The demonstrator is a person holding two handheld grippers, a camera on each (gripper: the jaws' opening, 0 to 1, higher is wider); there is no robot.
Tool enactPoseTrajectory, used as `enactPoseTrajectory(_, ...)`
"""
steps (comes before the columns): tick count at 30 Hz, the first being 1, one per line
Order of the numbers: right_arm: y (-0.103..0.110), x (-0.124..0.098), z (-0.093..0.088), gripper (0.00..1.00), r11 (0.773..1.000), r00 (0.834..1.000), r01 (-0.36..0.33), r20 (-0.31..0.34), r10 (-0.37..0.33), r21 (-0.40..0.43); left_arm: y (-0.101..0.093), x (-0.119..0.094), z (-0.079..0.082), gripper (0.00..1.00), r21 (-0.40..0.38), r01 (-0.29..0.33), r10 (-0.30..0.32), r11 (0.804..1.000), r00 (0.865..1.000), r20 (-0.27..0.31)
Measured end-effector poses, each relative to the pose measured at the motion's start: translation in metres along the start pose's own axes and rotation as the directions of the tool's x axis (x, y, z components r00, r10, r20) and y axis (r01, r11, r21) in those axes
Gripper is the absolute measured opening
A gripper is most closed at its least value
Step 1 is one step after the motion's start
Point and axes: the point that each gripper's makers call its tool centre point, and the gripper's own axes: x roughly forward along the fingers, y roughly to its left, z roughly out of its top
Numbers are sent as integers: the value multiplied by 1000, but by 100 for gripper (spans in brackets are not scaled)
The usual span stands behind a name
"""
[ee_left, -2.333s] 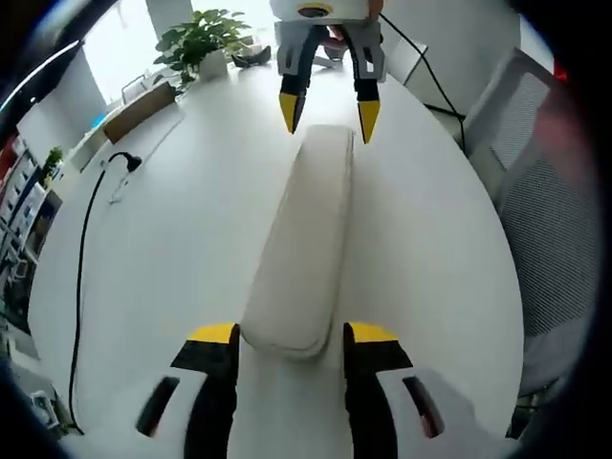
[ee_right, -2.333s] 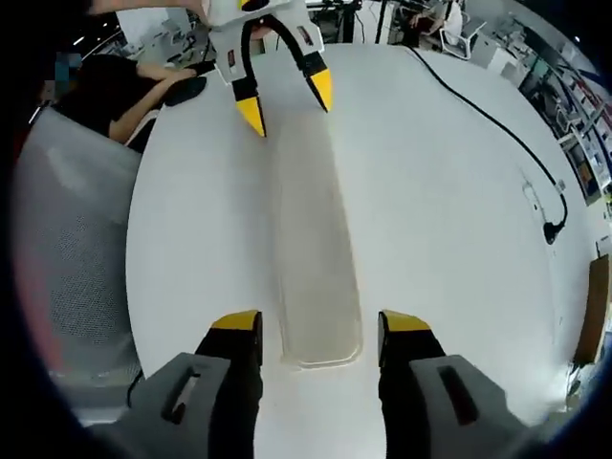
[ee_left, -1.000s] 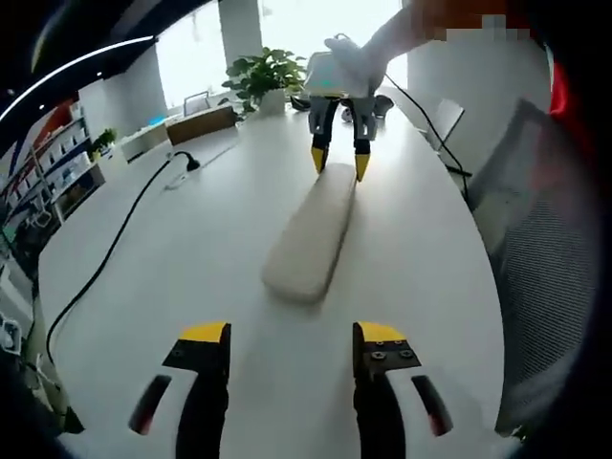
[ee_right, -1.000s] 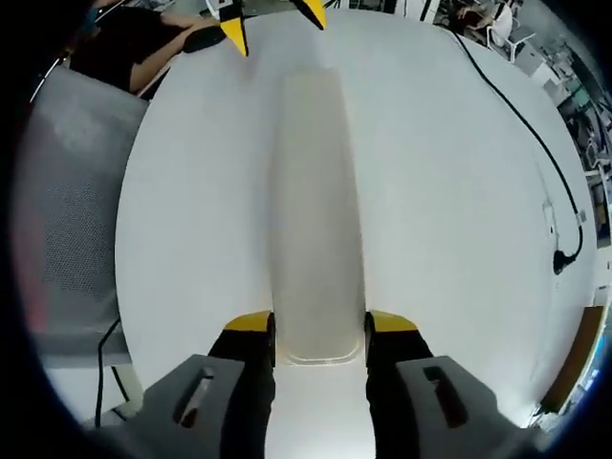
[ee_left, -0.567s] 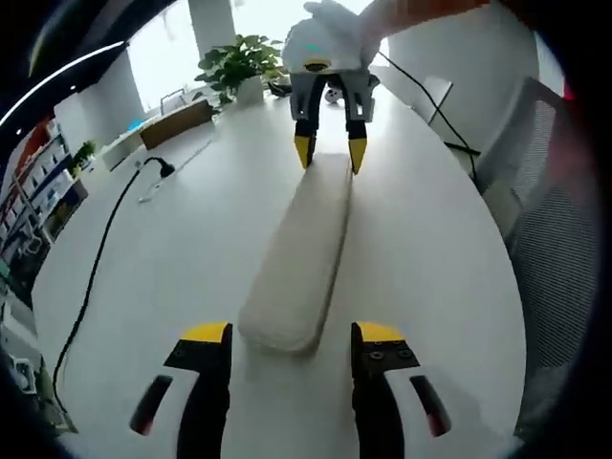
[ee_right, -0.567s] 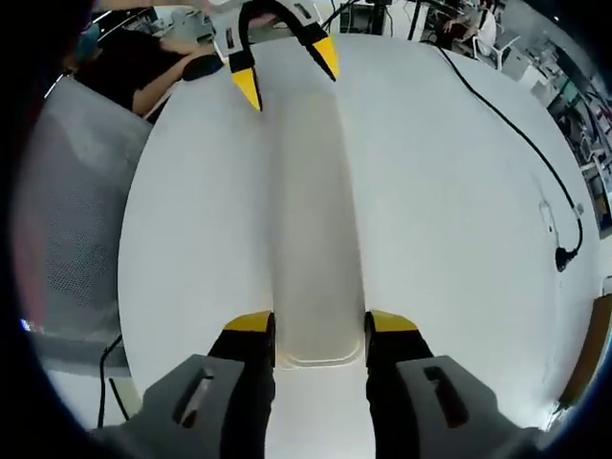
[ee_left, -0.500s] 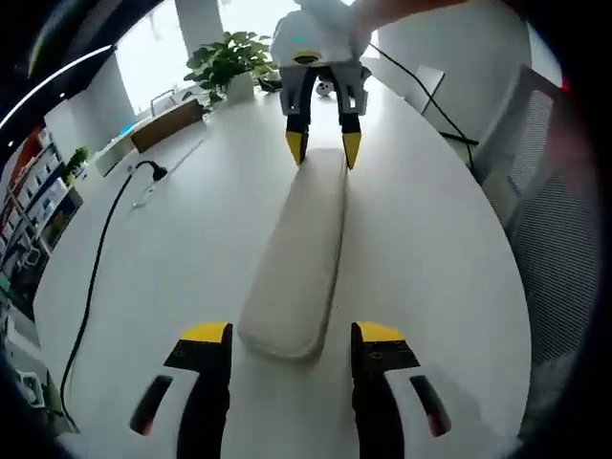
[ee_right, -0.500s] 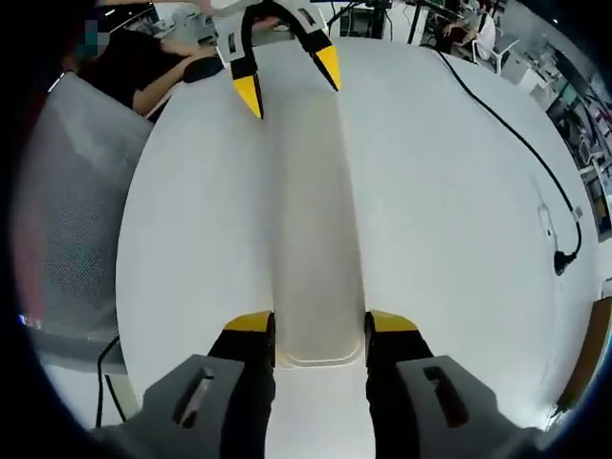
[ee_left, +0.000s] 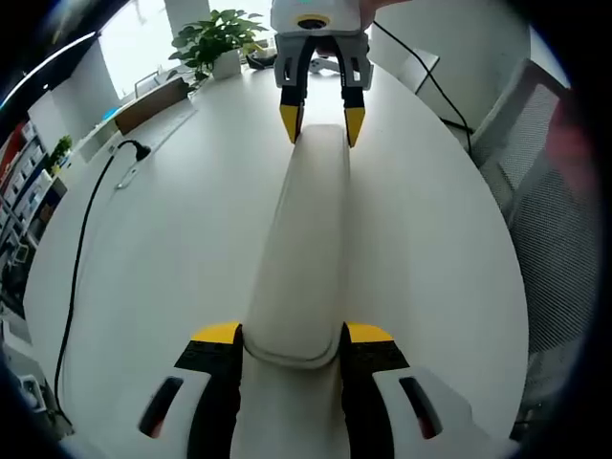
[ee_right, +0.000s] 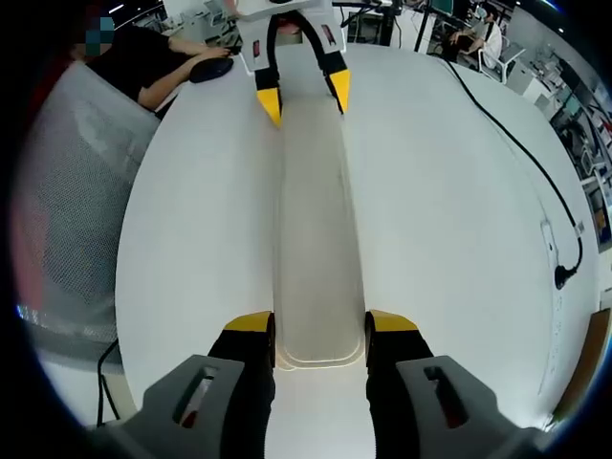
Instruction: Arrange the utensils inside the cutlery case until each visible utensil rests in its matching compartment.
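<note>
in the left gripper view the left gripper [ee_left: 292, 335] sits at 6 o'clock with its yellow-tipped jaws on either side of the near end of the cutlery case [ee_left: 304, 239], pressed against its flanks so it appears to pinch that end. the case is a long, closed cream box lying on the white table [ee_left: 172, 239], running from 6 o'clock up toward 12. at its far end, near 12 o'clock, the right gripper [ee_left: 322, 125] straddles the other end, tips just beside its corners. further off, a black cable [ee_left: 81, 239] trails at 9 to 10 o'clock, a potted plant [ee_left: 212, 36] stands at 11, and a mesh chair [ee_left: 545, 239] is at 3. in the right gripper view the same right gripper [ee_right: 319, 333] is at 6 o'clock, jaws closed in on its end of the case [ee_right: 311, 220], which looks more translucent here; whether they grip hard or only touch i cannot tell for sure, but they look clamped. at 12 o'clock the left gripper [ee_right: 300, 98] brackets the far end. no utensils are visible, and the lid looks to be on. the step in hand seems to be holding the case at both ends; the next move likely calls for getting the lid off, keeping the base flat on the table.
</note>
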Motion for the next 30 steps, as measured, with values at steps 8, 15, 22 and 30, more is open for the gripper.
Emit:
enactPoseTrajectory(8,20,2,6,35,1000,1000,10,-14,-10,1,-23,-7,0,42,-37,-3,2,999,1000,-21)
enactPoseTrajectory(15,42,1,10,36,999,999,43,19,-43,20,-35,-10,-3,42,-58,-3,1,998,999,-46)
enactPoseTrajectory(22,31,-2,4,56,981,987,132,70,-143,145,-21,-19,-11,75,-88,-93,87,992,994,-67)
enactPoseTrajectory(30,26,-44,-8,64,825,925,235,143,-352,514,-23,-63,16,73,-194,-153,166,969,985,54)
